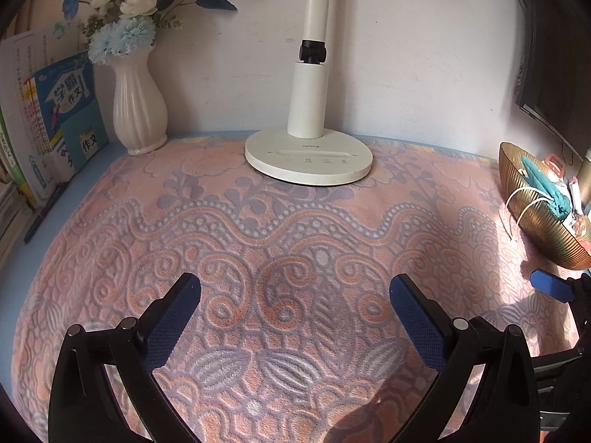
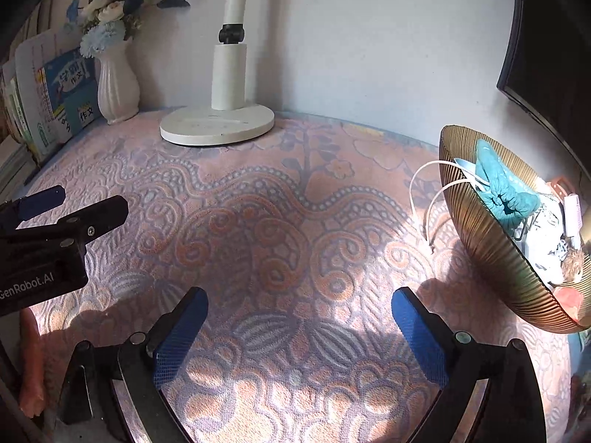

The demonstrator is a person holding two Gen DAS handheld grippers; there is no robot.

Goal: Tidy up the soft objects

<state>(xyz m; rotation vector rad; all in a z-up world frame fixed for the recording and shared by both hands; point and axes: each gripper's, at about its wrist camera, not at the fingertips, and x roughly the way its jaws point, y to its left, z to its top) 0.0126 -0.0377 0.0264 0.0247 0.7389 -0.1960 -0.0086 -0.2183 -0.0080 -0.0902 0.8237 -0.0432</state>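
Teal cloth point(image 2: 504, 193) bunched inside the gold ribbed bowl point(image 2: 480, 243), together with a white face mask whose ear loops point(image 2: 428, 199) spill over the rim onto the patterned towel point(image 2: 280, 221). Bowl tipped toward the camera, sitting at the right edge of the tabletop, ahead and to the right of the right gripper point(image 2: 299, 325). Clearly the nearer tool, that one; left gripper point(image 1: 295, 317) well off to the other side, bowl point(image 1: 535, 221) only at the far right of its view.

Right jaws spread wide, nothing between them, only towel below. Left jaws spread too, also empty. Both hovering low over the towel, angled downward.

No loose soft item visible on the open towel between the jaws; everything soft in sight already in the bowl, apart from those dangling loops. Probably near the end of the sorting, or resetting for a next pick. Any coming move toward the bowl calls for a swing right and forward from the right gripper; loops lying roughly toward it, easy to snag.

Around: pink and lilac towel covering the tabletop, white desk lamp point(image 1: 308, 158) at the back centre, white vase with blue flowers point(image 1: 138, 107) back left, books point(image 1: 66, 118) leaning beside it, pale wall behind, dark screen at upper right. Sunlight patches across the right side.
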